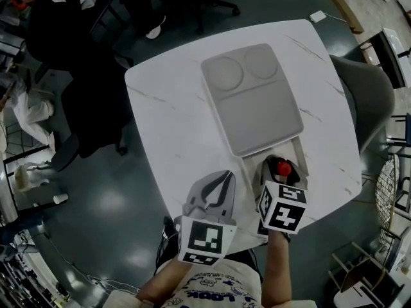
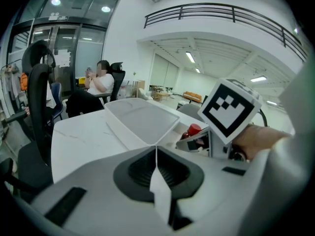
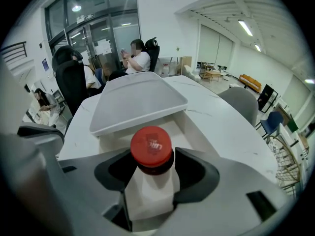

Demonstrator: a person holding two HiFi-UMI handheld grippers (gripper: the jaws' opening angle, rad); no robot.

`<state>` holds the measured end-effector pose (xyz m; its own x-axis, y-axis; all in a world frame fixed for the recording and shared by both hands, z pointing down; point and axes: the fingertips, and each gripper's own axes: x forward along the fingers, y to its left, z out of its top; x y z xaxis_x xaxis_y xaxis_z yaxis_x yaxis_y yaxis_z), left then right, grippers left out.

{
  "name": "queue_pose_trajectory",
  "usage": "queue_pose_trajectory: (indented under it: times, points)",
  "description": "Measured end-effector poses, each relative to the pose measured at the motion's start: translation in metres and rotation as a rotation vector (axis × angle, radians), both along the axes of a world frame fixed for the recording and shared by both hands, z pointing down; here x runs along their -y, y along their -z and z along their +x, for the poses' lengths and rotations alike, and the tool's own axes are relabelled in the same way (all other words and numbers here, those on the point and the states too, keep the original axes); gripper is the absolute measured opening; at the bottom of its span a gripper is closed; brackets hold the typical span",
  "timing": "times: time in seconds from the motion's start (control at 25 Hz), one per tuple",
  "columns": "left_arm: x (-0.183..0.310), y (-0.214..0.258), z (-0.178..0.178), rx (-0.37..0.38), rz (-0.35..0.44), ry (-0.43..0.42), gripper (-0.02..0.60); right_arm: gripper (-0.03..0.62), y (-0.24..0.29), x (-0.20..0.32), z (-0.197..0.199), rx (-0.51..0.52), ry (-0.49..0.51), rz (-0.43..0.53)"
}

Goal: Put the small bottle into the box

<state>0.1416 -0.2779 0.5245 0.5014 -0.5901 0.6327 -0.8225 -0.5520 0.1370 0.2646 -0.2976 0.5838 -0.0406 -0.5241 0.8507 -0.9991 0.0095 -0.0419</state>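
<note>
Spreading under everything, the white table carries a grey lid that lies across the far part of an open box near its near edge. The left gripper, jaws pressed together on nothing, hangs at that edge. The right gripper pinches the small red-capped bottle over the box's uncovered end.

Head view: my right claw hides the small bottle below its red cap; lid covers most of the box.
</note>
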Motion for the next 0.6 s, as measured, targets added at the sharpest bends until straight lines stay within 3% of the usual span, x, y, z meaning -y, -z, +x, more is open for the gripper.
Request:
queue_pose_trajectory:
  times: [0.6]
  points:
    - [-0.011, 0.030, 0.014, -0.008, 0.077, -0.034, 0.020, 0.233, 0.059, -0.020, 0.004, 0.099, -0.052, 0.179]
